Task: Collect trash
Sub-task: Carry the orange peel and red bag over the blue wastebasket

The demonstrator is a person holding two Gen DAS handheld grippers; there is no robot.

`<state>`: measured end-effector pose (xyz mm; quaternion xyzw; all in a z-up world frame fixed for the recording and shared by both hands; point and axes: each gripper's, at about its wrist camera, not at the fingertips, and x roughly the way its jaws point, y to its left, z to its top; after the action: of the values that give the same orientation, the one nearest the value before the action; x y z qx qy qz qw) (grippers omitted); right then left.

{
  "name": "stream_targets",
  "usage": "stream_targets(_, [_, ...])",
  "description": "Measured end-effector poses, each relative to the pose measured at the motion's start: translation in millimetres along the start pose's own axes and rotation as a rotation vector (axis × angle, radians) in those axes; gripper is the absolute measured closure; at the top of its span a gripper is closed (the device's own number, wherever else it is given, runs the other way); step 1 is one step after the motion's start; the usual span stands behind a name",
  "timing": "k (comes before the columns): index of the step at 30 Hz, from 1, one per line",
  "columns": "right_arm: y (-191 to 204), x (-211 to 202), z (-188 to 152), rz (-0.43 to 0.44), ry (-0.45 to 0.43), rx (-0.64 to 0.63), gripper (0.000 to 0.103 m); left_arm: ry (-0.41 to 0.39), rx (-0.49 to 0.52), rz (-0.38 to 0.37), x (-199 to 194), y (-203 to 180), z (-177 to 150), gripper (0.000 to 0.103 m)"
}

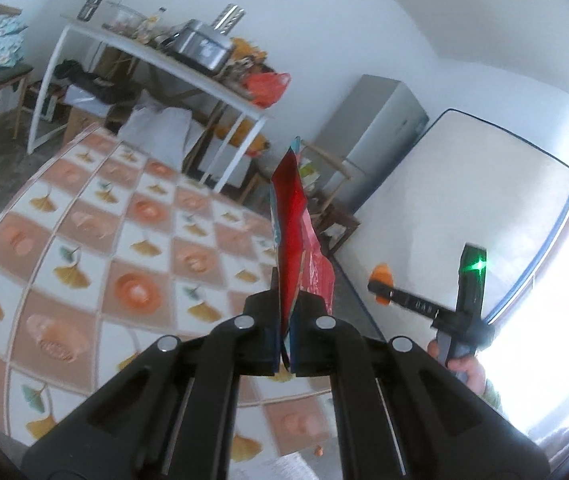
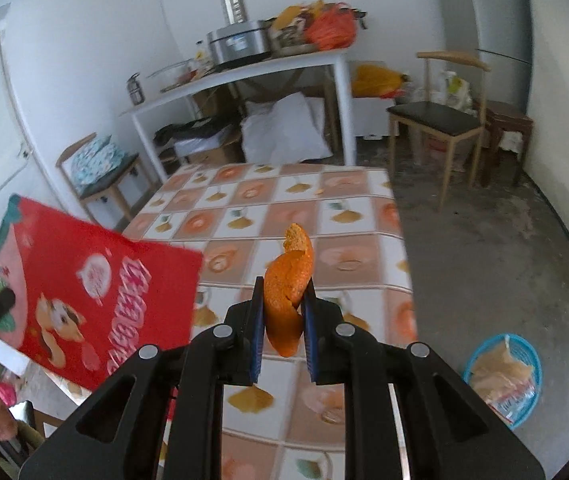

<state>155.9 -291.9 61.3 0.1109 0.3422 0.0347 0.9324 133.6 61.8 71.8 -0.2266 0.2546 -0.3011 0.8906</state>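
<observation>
the left gripper has its fingers pinched tight on a red snack wrapper standing upright above them. the right gripper clamps an orange peel between narrowly parted fingers, over the tile-patterned surface. a blue basket sits on the floor.

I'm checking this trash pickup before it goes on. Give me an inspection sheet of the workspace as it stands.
Surface: table with a checked cloth, mostly bare.
Job's things: red wrapper and orange peel, both lifted off the table; blue basket on the floor already holds trash.
Clutter: a small orange scrap on the cloth; another bit near the far edge.
Grippers: left claw shut on the wrapper; right claw shut on the peel.
Cables: nothing seen.
Surroundings: white side table loaded with pots and bags, chair, fridge.
</observation>
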Motion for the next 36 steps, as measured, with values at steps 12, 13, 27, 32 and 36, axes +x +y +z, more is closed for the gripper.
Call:
stream_targets(12, [-71.2, -61.1, -24.0, -0.072, -0.064, 0.104, 0.086, 0.007, 0.067, -0.102, 32.0, -70.0, 14.3, 0.102])
stream_targets(13, [-76.5, -64.9, -26.0, -0.078, -0.068, 0.111, 0.086, 0.014, 0.070, -0.110, 36.0, -76.0, 13.8, 0.102])
stream_targets(27, [-183.5, -140.3, -93.3, -0.251, -0.143, 0.320, 0.086, 0.215, 0.091, -0.283, 142.4, -157.6, 11.7, 0.102])
stream_targets(32, [-240.0, -152.8, -143.5, -0.323, -0.130, 0.460, 0.086, 0.368, 0.081, -0.344, 223.2, -201.4, -5.2, 0.102])
stream_targets(36, [-279.1, -145.8, -180.4, -0.352, -0.099, 0.567, 0.086, 0.507, 0.023, -0.369, 298.3, -227.9, -36.3, 0.102])
